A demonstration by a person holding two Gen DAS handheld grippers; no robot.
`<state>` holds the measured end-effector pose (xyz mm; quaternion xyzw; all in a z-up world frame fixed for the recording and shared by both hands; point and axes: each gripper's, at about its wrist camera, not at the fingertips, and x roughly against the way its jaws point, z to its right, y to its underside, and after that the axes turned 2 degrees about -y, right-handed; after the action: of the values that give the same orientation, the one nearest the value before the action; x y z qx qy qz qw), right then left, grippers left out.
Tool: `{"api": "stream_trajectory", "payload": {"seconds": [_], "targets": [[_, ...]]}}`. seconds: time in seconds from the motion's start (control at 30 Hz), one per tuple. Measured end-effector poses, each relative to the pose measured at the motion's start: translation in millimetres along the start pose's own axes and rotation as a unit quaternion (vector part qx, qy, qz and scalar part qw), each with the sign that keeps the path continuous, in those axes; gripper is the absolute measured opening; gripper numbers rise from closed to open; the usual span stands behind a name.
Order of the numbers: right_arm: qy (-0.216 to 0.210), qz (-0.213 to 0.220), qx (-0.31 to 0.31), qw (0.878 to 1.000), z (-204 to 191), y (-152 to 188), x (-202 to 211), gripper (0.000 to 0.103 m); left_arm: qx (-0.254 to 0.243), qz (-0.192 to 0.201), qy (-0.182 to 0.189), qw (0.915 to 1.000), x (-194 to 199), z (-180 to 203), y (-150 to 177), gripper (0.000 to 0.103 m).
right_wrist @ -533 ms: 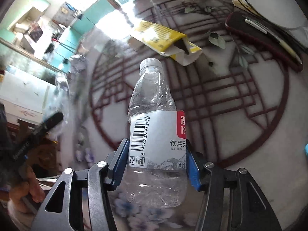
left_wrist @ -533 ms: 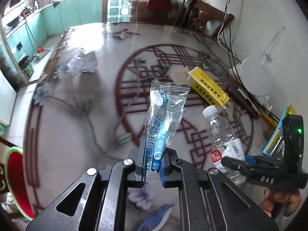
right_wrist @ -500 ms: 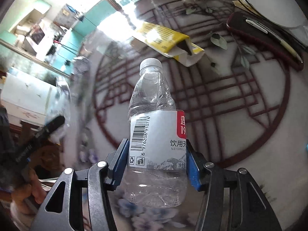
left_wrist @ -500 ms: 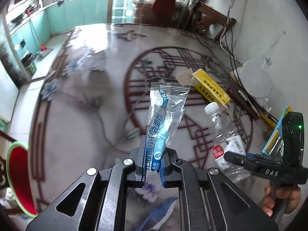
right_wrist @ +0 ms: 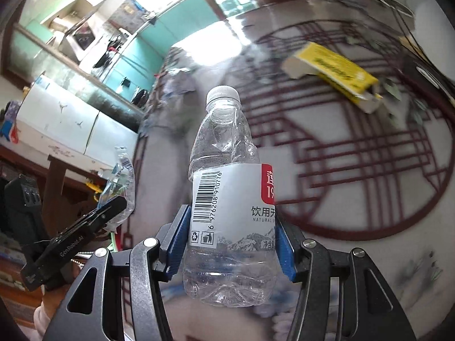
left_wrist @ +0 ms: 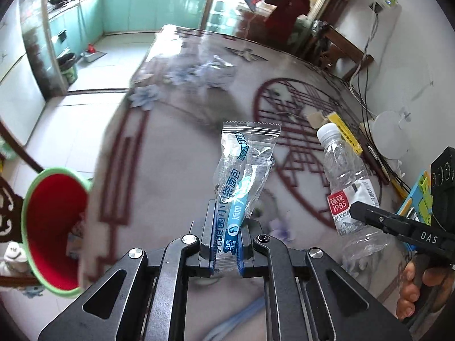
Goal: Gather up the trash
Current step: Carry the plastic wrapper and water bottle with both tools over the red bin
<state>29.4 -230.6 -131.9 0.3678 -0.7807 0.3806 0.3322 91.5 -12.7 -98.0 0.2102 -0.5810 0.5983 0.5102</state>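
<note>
Left wrist view. Wrapper (left_wrist: 244, 176), clear with blue print, stands up at frame centre, its lower end pinched flat between the pressed-together pads of your left tool (left_wrist: 226, 244). Bin (left_wrist: 54, 230), red inside with a green rim, sits at lower left, beyond the edge of the patterned surface (left_wrist: 176, 153). Carry the wrapper over that rim before you let go; a light film like this will likely drift, so release low and inside the mouth. Bottle (left_wrist: 345, 182) shows at right, in your other tool.

Right wrist view. Bottle (right_wrist: 227, 199), capped and crumpled, stands at centre, clamped across its label by the blue pads of your right tool (right_wrist: 229, 243). Keep the squeeze steady; thin plastic may buckle and slip. Yellow carton (right_wrist: 332, 71) lies open on the surface at upper right, uncollected; judge it next. Left tool with wrapper appears at left edge.
</note>
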Motion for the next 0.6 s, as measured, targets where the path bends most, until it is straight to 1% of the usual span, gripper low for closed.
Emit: {"api": "stream_trajectory", "payload": {"seconds": [0.03,0.2,0.43,0.6], "targets": [[0.000,0.000,0.004,1.000,-7,1,-1,0.053,0.003,0.001,-0.001,1.0000,3,-8,1,0.010],[-0.002,0.000,0.032,0.999,-63,8,-16,0.053,0.027,-0.002,-0.012,0.9996,14,-57,10,0.010],[-0.012,-0.010,0.054,0.998,-117,22,-43,0.053,0.051,0.000,-0.026,0.9984,31,-115,19,0.010],[-0.017,-0.019,0.071,0.997,-152,30,-59,0.053,0.071,0.001,-0.032,0.9970,37,-150,25,0.010]]}}
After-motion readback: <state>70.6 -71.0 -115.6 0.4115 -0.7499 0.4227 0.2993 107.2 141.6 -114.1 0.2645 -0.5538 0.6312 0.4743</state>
